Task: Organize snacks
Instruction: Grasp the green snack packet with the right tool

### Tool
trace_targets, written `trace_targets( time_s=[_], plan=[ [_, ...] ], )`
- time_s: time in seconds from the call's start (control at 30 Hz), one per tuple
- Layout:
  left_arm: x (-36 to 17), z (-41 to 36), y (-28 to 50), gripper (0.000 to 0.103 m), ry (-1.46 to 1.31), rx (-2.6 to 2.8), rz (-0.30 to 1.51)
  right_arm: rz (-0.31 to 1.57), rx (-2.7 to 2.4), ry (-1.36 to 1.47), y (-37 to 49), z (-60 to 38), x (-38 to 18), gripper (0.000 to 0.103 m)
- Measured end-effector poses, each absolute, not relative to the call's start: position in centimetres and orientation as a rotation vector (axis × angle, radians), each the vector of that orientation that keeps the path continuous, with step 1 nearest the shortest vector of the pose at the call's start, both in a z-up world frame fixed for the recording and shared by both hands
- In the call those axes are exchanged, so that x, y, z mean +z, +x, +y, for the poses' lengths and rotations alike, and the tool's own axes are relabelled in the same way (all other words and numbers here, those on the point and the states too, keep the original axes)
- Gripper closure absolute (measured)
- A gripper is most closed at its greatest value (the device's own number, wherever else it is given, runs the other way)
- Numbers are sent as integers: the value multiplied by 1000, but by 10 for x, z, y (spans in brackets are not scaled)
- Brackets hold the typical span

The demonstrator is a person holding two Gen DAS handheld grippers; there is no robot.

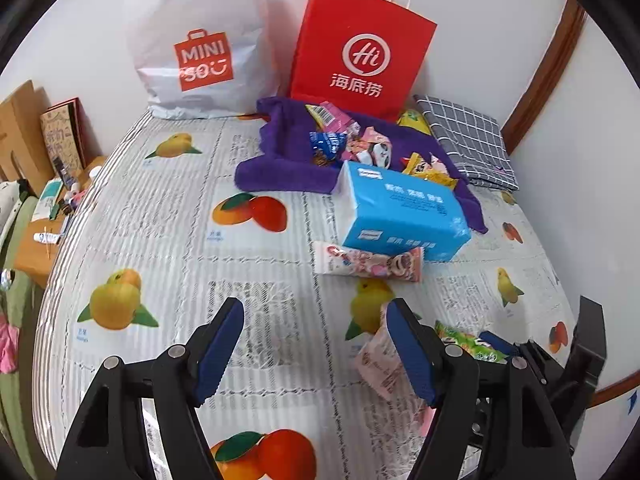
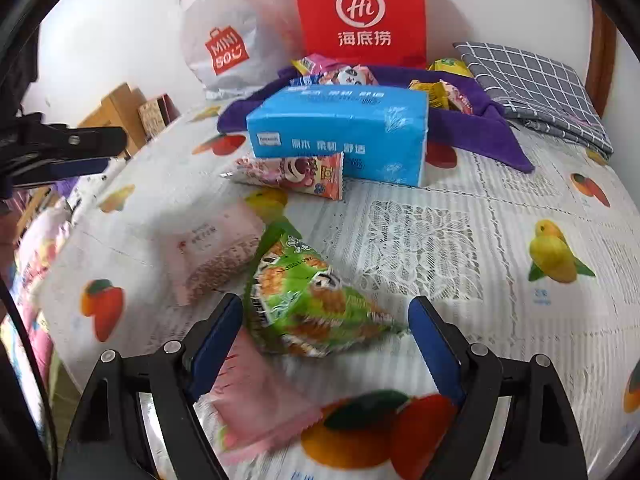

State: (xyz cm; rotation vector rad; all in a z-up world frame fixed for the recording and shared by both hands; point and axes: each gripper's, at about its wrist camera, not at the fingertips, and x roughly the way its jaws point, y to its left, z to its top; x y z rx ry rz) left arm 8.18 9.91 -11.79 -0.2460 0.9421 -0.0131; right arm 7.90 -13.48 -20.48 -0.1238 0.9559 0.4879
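Left wrist view: the left hand-held gripper (image 1: 316,344) was spread wide over the fruit-print counter (image 1: 168,240), nothing in it, with a pale pink snack packet (image 1: 376,364) just by its right finger. More snacks sat piled on the purple towel (image 1: 280,168) behind the blue tissue pack (image 1: 400,208).

Right wrist view: the right hand-held gripper (image 2: 326,332) was released too, fingers either side of a green snack bag (image 2: 308,304) lying on the counter, not pinching it.

Bright, even daylight; soft shadows behind the white bag (image 1: 192,40) and red bag (image 1: 360,48). Strong fisheye bending, black corners. Lower left of right view motion-blurred.
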Motion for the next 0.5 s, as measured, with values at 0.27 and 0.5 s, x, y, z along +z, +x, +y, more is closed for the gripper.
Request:
trace_targets(
  time_s=[0.27, 0.5],
  plan=[
    [-123, 104, 84, 31, -282, -7, 933, 938, 495, -145, 91, -133, -206, 53],
    [-136, 82, 97, 31, -240, -38, 967, 922, 440, -112, 101, -158, -201, 56]
  ],
)
